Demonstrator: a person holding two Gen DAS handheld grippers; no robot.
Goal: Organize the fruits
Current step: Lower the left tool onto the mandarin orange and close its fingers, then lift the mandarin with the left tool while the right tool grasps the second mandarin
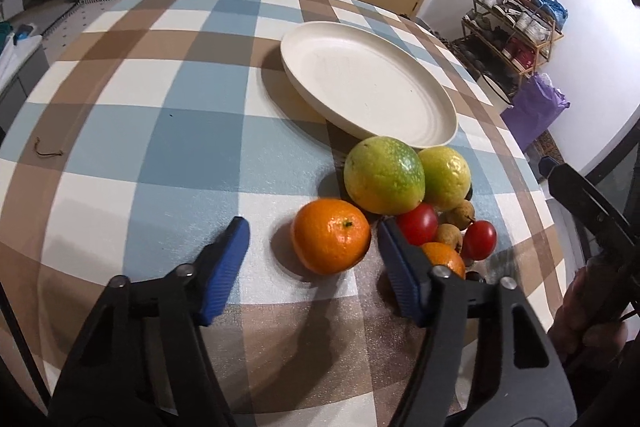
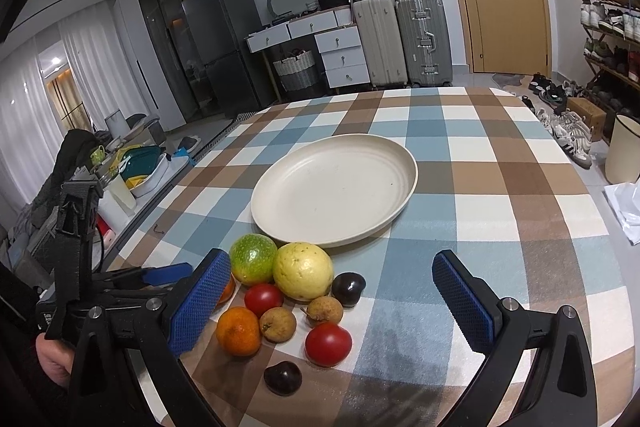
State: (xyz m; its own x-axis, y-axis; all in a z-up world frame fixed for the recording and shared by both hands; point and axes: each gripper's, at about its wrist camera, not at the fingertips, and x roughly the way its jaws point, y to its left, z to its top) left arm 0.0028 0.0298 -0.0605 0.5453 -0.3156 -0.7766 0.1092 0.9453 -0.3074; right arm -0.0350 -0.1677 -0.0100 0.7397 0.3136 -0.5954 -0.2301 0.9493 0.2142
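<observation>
From the left wrist view, the left gripper (image 1: 312,243) sits low over the bench (image 1: 160,131) with its blue pads part way open on both sides of the orange (image 1: 330,235), not pressing it yet. I think it should squeeze softly so the round fruit does not roll, then lift it to the plate (image 1: 432,135) just behind the pile. From the right wrist view, the right gripper (image 2: 332,277) hangs wide open and empty, near the other fruits (image 2: 303,275).
</observation>
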